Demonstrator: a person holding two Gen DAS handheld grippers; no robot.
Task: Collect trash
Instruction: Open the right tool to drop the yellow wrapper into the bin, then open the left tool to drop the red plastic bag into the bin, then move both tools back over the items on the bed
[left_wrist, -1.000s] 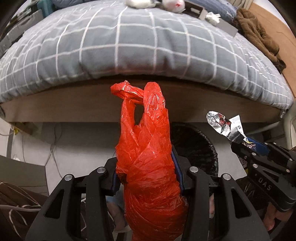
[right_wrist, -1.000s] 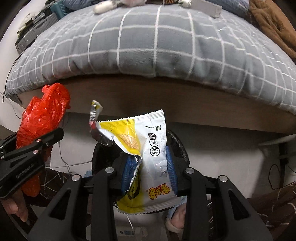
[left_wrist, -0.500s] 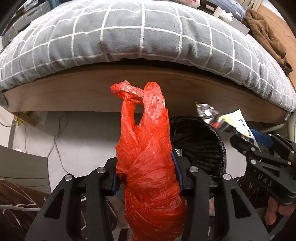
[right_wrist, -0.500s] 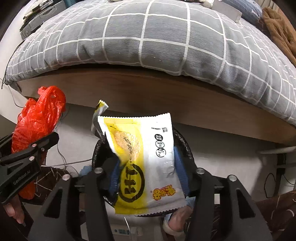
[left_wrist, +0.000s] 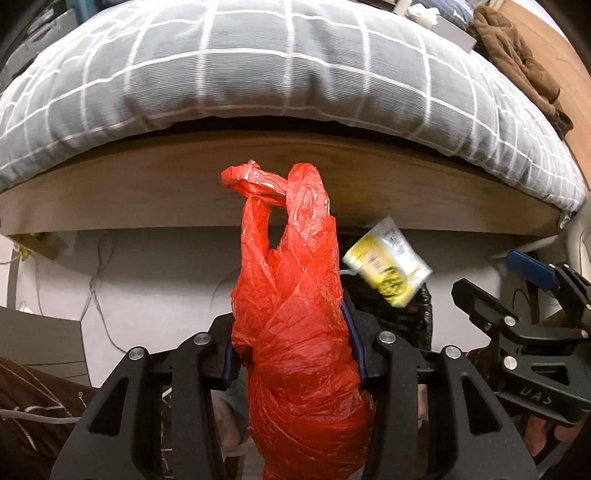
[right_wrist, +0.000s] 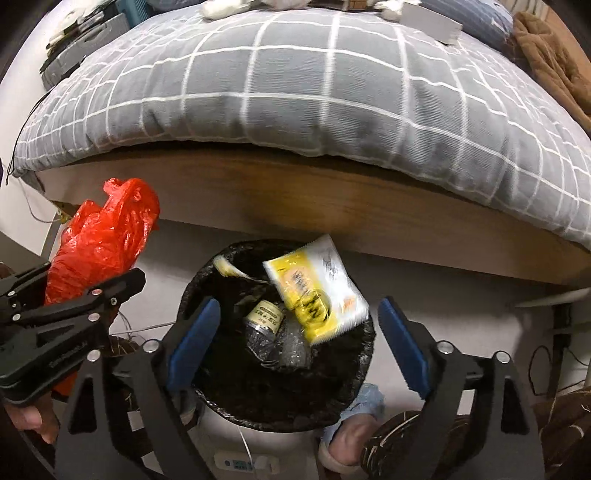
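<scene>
The left gripper (left_wrist: 291, 354) is clamping a crinkled, glossy red plastic bag (left_wrist: 295, 314) between its blue-padded fingers; the bag is bunching into a twisted knot above the tips and bulging below them. The right gripper (right_wrist: 299, 343) is standing wide apart, its blue pads (right_wrist: 194, 332) bare, directly over the round black-lined trash bin (right_wrist: 207, 280). Just ahead of its fingertips a flat, shiny yellow-and-white snack wrapper (right_wrist: 317, 291) is showing motion-blurred and tilted over the bin's mouth; whether it is touching the liner cannot be told. Inside the bin a small clear bottle with a pale label (right_wrist: 264, 321) is lying among crumpled film.

Half a second ago the right gripper was pinching that wrapper; now the wrapper is sitting free of the pads, and the jaws have spread. The red bag is staying gripped as before.

Beyond both tools the wooden bed frame (right_wrist: 332, 206) is running as a long edge, with a grey checked quilt (right_wrist: 314, 85) overhanging it. Pale floor (left_wrist: 155, 280) is lying open to the left gripper's left, crossed by thin cables (left_wrist: 99, 273).
</scene>
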